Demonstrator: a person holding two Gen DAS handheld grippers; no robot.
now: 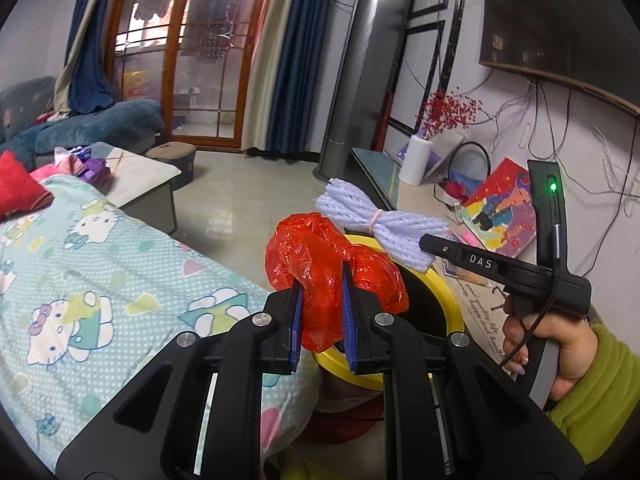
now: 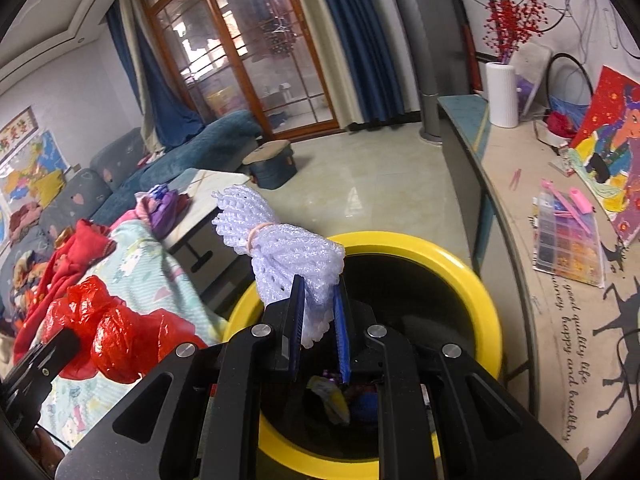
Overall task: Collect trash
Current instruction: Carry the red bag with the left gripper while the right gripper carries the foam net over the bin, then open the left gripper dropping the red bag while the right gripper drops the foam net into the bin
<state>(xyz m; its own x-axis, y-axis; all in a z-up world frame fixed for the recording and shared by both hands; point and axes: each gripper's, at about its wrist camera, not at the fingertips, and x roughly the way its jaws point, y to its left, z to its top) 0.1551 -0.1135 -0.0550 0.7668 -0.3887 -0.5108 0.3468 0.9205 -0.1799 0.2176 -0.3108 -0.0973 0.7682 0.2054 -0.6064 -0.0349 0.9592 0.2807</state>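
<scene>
Left tongs pinch red bag; right tongs pinch foam net; only right view shows bin contents, seemingly wrappers.

I read "DAS" in white letters on the right gripper. On the tabletop mat I make out black script, "good quality life" and "happy and healthy".

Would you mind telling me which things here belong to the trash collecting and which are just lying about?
Part of the job:
- red plastic bag, held in the left gripper
- white foam net, held in the right gripper
- yellow-rimmed bin, already holding some rubbish

Just lying about:
- Hello Kitty blanket
- white vase with red berries
- colourful painting
- bead tray
</scene>
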